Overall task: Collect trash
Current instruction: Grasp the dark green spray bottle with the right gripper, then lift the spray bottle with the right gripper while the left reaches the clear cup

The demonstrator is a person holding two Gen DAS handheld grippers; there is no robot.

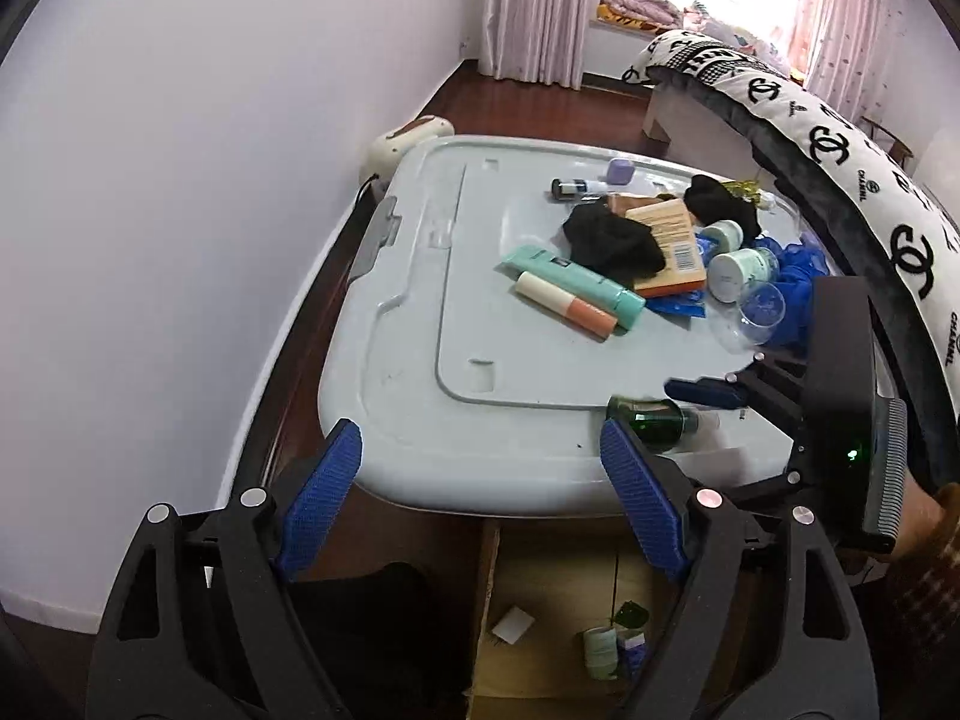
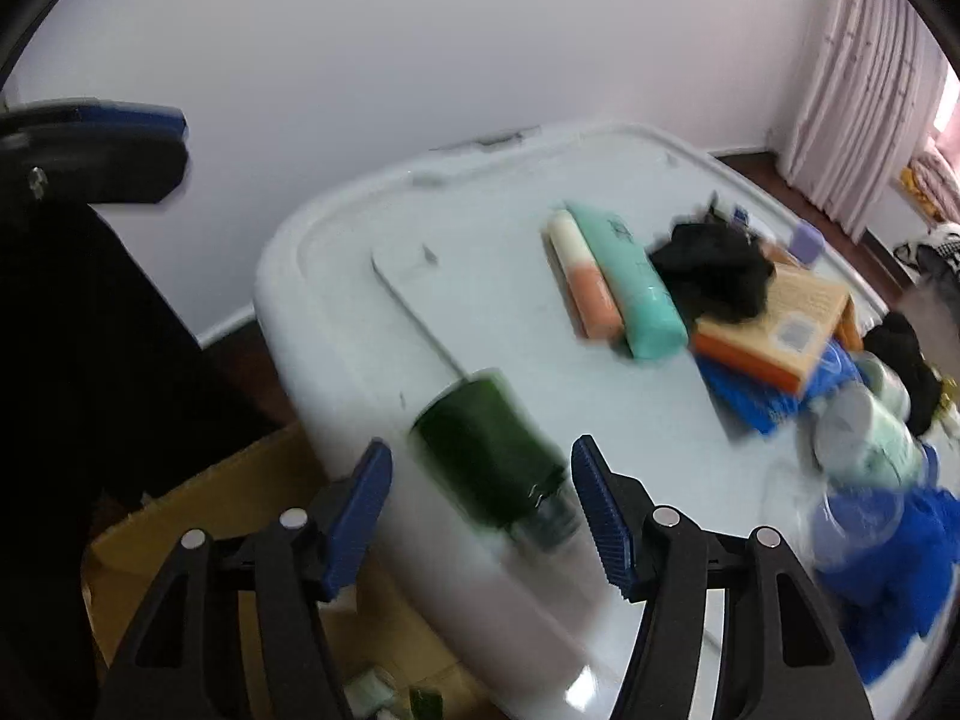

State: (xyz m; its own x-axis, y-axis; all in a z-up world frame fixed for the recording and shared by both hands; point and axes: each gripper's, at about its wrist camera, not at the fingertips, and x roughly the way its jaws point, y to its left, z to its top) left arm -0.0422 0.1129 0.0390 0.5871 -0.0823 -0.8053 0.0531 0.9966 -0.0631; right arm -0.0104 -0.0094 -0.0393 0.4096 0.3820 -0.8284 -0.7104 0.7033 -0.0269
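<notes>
Green bottle lay near lid edge, above box for dropping. Right gripper straddled it, agape; left gripper gaped idle.

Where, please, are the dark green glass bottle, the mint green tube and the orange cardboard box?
dark green glass bottle [image 2: 486, 456]: right wrist view, middle of its body.
mint green tube [image 1: 576, 285]: left wrist view, mid-length.
orange cardboard box [image 1: 669, 234]: left wrist view, top face.

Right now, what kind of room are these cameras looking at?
Most likely a bedroom in a home. A bed with a logo-print cover runs along one side, pink curtains hang at the window, and toiletries lie scattered on a grey storage bin lid used as a table.
</notes>
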